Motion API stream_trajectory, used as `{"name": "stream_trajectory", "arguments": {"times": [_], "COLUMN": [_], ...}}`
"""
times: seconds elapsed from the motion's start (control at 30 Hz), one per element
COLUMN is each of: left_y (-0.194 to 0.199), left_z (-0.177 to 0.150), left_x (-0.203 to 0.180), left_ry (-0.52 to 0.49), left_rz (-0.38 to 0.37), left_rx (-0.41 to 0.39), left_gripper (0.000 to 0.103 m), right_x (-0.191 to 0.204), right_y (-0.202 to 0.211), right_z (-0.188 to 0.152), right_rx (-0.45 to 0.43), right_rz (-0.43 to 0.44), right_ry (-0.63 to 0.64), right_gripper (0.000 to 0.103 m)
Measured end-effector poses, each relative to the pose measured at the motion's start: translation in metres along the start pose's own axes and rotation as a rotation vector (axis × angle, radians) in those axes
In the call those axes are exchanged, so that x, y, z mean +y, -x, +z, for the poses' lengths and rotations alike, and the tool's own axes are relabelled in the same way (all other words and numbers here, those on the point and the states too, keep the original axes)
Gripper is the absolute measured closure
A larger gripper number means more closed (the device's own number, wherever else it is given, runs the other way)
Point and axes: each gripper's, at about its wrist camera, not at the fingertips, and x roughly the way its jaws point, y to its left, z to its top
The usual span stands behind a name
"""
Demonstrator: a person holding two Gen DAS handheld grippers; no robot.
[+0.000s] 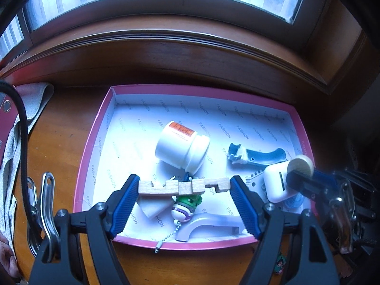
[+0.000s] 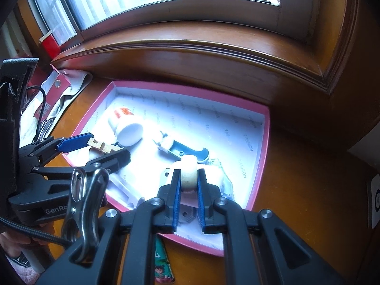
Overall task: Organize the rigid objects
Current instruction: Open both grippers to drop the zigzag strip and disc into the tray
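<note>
**Two grippers hold wooden pieces over a pink box**

Nearest, in the lower half of the left wrist view, the left gripper (image 1: 184, 187) is clamped endwise on a notched wooden stick (image 1: 184, 187). The stick's long axis runs straight across the frame, from one blue pad to the other, so the jaws stand wide. It hangs above the near part of a shallow pink box (image 1: 95, 147) with a white printed floor.

In the lower middle of the right wrist view, the right gripper (image 2: 189, 175) is closed tight on a small wooden disc (image 2: 188, 174), held on edge between its pads. It sits over the box's right-hand part as the left view shows it, just above a white earbud case (image 1: 276, 185).

Directly beneath the stick lie a green and white toy on a bead chain (image 1: 186, 207) and a white curved handle (image 1: 209, 224). Farther in, mid-box, a white jar (image 1: 181, 148) lies on its side, with a blue handle piece (image 1: 256, 156) to its right.

Judged from this, each piece only needs lowering. Open floor lies at the upper part and along the left side of the box; the near strip is crowded. The left gripper is nearer that free left side. Beyond the box are the wooden desk (image 1: 61, 142) and a window sill (image 1: 190, 47).
</note>
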Motion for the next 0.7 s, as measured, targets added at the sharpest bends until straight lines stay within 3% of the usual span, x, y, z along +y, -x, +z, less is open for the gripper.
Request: {"name": "stream_trajectory", "arguments": {"times": [0.17, 0.37, 0.7], "left_y": [-0.0035, -0.0062, 0.0021], "left_z": [0.0027, 0.0030, -0.0006], "left_x": [-0.0041, -0.0048, -0.0015], "left_ry": [-0.014, -0.009, 0.000], "left_rz": [0.015, 0.026, 0.039], "left_rx": [0.017, 0.021, 0.005], "left_gripper": [0.022, 0.019, 0.016], "right_x": [-0.0006, -0.0021, -0.0028], "right_y": [0.0010, 0.0044, 0.0076], "right_z": [0.0002, 0.0002, -0.0022], "right_rx": [-0.002, -0.011, -0.017], "right_rz": [0.001, 0.003, 0.001], "right_ry": [-0.006, -0.017, -0.026], "right_gripper": [0.089, 0.075, 0.073]}}
